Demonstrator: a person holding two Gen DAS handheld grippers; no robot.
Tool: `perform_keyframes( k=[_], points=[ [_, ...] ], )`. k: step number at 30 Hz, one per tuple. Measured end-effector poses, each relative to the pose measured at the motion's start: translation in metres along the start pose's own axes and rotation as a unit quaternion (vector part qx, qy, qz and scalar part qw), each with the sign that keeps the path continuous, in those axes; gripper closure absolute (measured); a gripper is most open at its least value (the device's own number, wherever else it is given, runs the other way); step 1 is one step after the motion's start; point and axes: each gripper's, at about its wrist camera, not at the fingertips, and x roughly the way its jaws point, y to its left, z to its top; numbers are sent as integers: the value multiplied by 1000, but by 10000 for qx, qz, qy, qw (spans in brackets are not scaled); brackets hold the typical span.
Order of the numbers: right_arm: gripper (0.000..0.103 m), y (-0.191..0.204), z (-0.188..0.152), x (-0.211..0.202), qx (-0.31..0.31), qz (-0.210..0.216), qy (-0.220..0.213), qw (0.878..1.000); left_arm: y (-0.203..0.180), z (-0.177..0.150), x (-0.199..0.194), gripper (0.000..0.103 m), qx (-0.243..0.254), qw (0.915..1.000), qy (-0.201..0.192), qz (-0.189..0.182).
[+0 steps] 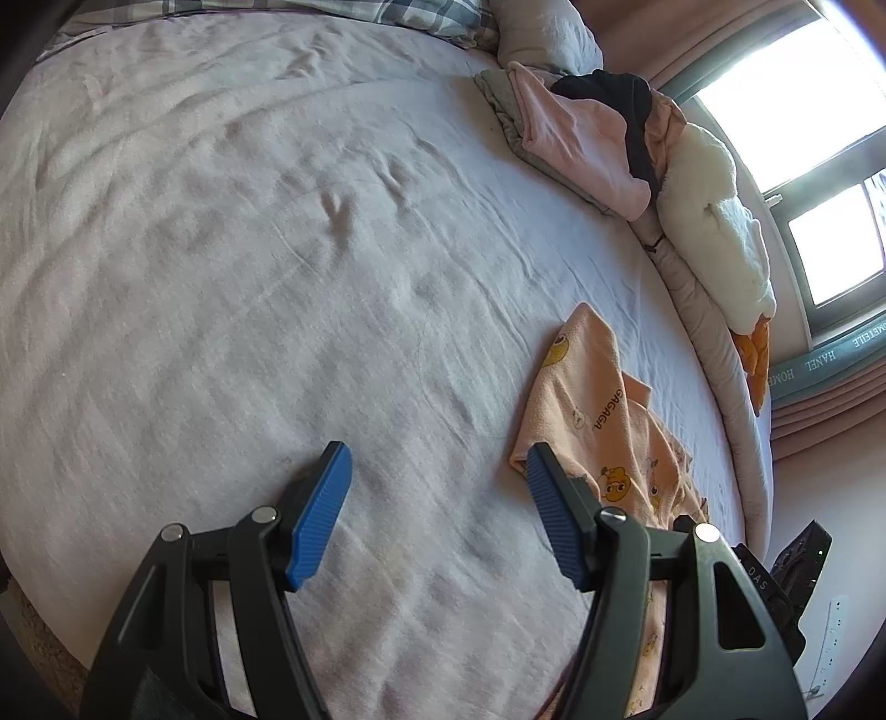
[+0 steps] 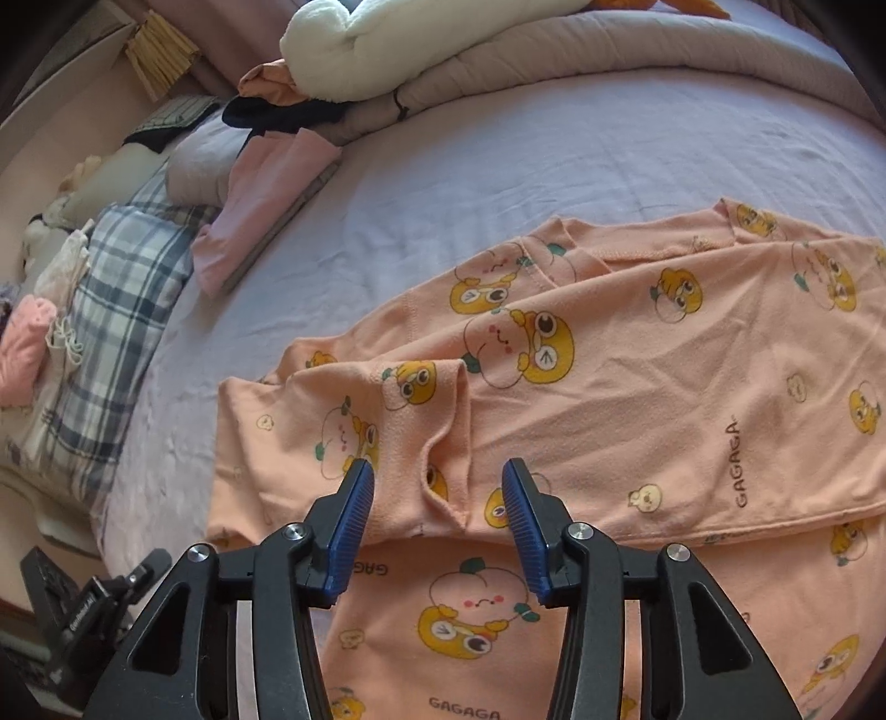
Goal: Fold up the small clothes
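Observation:
A peach garment (image 2: 637,360) printed with cartoon figures and the word GAGAGA lies spread on the pale bed sheet (image 1: 249,249), one part folded over another. My right gripper (image 2: 437,468) hovers just over it. Its jaws stand apart, a raised fold of the cloth lies between them, and the blue pads (image 2: 354,509) do not press on it. In the left wrist view the same garment (image 1: 587,387) lies at the right. My left gripper (image 1: 436,451) is open over bare sheet, its right fingertip at the garment's near corner, with nothing between its fingers.
A stack of folded pink and grey clothes (image 1: 576,138) with a dark item on top sits at the far side. A white plush toy (image 1: 714,221) rests on a rolled duvet (image 2: 609,50) along the bed's edge. A plaid pillow (image 2: 122,288) lies at the head.

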Motion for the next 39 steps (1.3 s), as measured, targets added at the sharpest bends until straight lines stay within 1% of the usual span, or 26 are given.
perform_keyframes(
  k=[1, 3, 6, 8, 9, 10, 15, 18, 22, 24, 29, 32, 35, 39],
  points=[
    [55, 2, 0, 5, -34, 34, 33, 10000, -1, 0, 1, 38, 6, 10000, 6, 1],
    [55, 9, 0, 14, -83, -65, 75, 9999, -1, 0, 1, 38, 20, 10000, 14, 8],
    [55, 20, 0, 18, -219, -278, -54, 9994, -1, 0, 0, 38, 23, 10000, 25, -3],
    [66, 26, 1, 16, -371, -448, -100, 9983, -1, 0, 0, 38, 27, 10000, 28, -3],
    [80, 25, 1, 16, -428, -411, -105, 9982, -1, 0, 1, 38, 28, 10000, 32, 0],
    [88, 25, 1, 14, -438, -319, -108, 9985, -1, 0, 1, 38, 29, 10000, 38, 4],
    [90, 29, 6, -11, -605, -168, -414, 9972, -6, -2, 4, 37, 159, 9998, 45, 65],
    [91, 36, 11, -42, -844, -258, -823, 9927, -9, -3, 5, 38, 194, 9998, 52, 91],
    [91, 38, 25, -83, -929, -426, -1403, 9848, -13, -5, 6, 38, 244, 9996, 84, 87],
    [91, 36, 31, -99, -953, -502, -1597, 9813, -16, -7, 6, 38, 287, 9995, 97, 108],
    [91, 25, 43, -123, -926, -621, -1815, 9771, -29, -11, 8, 38, 455, 9988, 142, 71],
    [91, 21, 44, -133, -902, -676, -1899, 9753, -38, -14, 10, 37, 606, 9980, 181, 93],
    [91, 13, 45, -143, -847, -735, -1998, 9734, -47, -17, 14, 38, 751, 9967, 220, 206],
    [91, -3, 47, -151, -713, -798, -2080, 9723, -63, -20, 16, 38, 923, 9953, 228, 165]
  ],
)
